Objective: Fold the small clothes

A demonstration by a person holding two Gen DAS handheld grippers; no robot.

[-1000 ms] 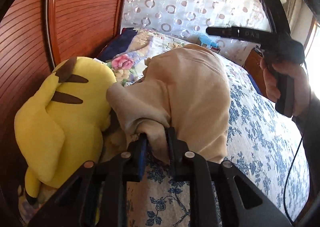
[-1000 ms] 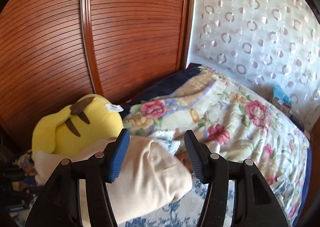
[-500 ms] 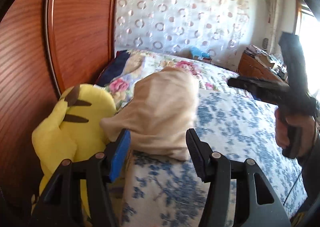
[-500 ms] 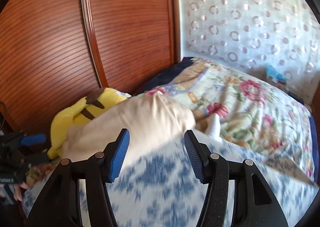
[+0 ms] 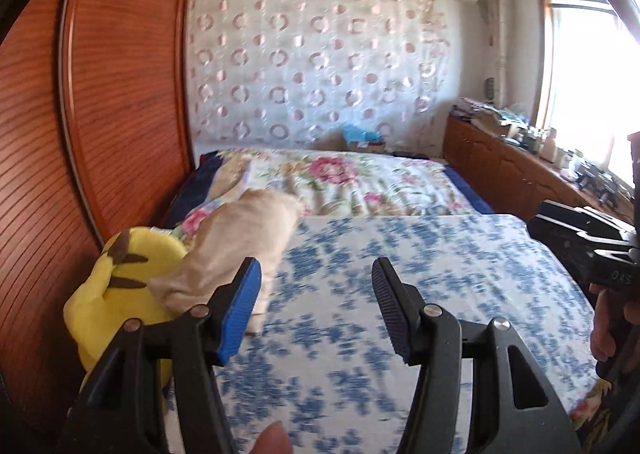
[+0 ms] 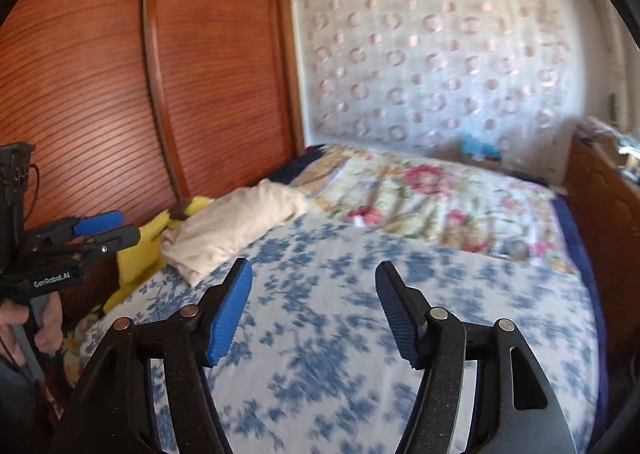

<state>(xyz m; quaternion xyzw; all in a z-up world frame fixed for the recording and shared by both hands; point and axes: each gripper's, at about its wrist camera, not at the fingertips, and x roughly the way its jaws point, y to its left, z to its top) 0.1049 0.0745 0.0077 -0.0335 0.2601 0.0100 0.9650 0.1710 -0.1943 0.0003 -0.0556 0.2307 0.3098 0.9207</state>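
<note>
Left the folded beige garment [image 6: 236, 224] on the bed [image 6: 360, 326] beside the yellow plush [image 5: 120, 294]; left gripper [image 5: 316, 306] spread, right gripper [image 6: 314, 306] just widened, both empty. Next: probably fetching another piece.

bed [image 6: 360, 334] with folded beige garment [image 6: 236, 226], yellow plush toy [image 5: 120, 294], floral quilt [image 6: 440, 206]

Left gripper [image 5: 316, 286]: near centre, jaws apart, nothing between them, above the blue-flowered bed cover [image 5: 400, 274].
Folded beige garment [image 5: 244, 242]: left on the bed, touching the yellow plush toy [image 5: 120, 294].
Right gripper [image 5: 592, 246]: far right edge, held in a hand [image 5: 612, 326].
Behind: wooden wardrobe [image 5: 100, 114], circle-patterned curtain [image 5: 312, 66].
</note>
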